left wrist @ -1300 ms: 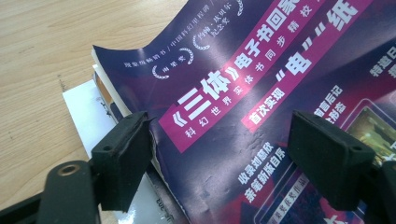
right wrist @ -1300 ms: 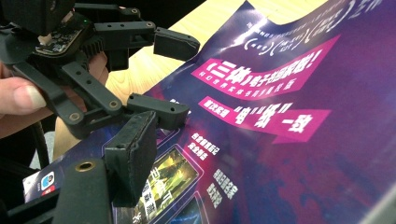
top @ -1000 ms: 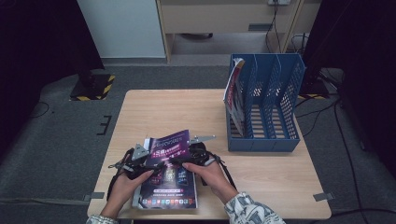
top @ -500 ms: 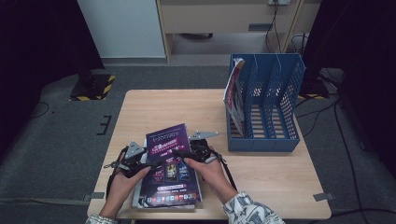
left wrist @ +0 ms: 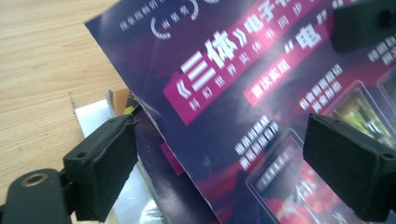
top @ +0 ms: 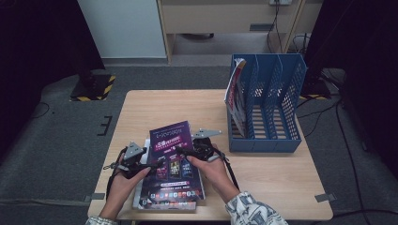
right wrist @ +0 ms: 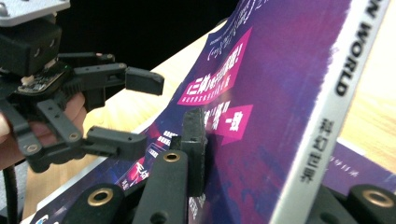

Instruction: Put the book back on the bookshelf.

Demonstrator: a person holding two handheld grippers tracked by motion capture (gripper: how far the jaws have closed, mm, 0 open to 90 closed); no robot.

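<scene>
My right tongs point(top: 184, 151) are clamped on the spine edge of the purple magazine point(top: 172, 149), its top copy lifted and tilted up off the stack point(top: 165, 199) that lies at the near edge of the surface point(top: 263, 176). In the right gripper view 1 black pad point(right wrist: 194, 140) presses flat on the cover point(right wrist: 275, 79), with the grey spine strip point(right wrist: 327, 116) running up just beside it.

My left tongs point(top: 149, 165) stand wide apart at the magazine's left edge; they have just been opening. In the left gripper view the cover's edge point(left wrist: 154, 121) lies between the 2 pads point(left wrist: 105, 161) without either pressing on it. The right gripper view shows these same tongs point(right wrist: 140, 109) spread, with the cover's far corner between them.

Taking the magazine as my mark: the blue file rack point(top: 267, 110) stands well apart to its far right, with 1 magazine point(top: 234, 96) upright in the compartment nearest to mine. The stack lies directly under it, touching it at the near end.
</scene>
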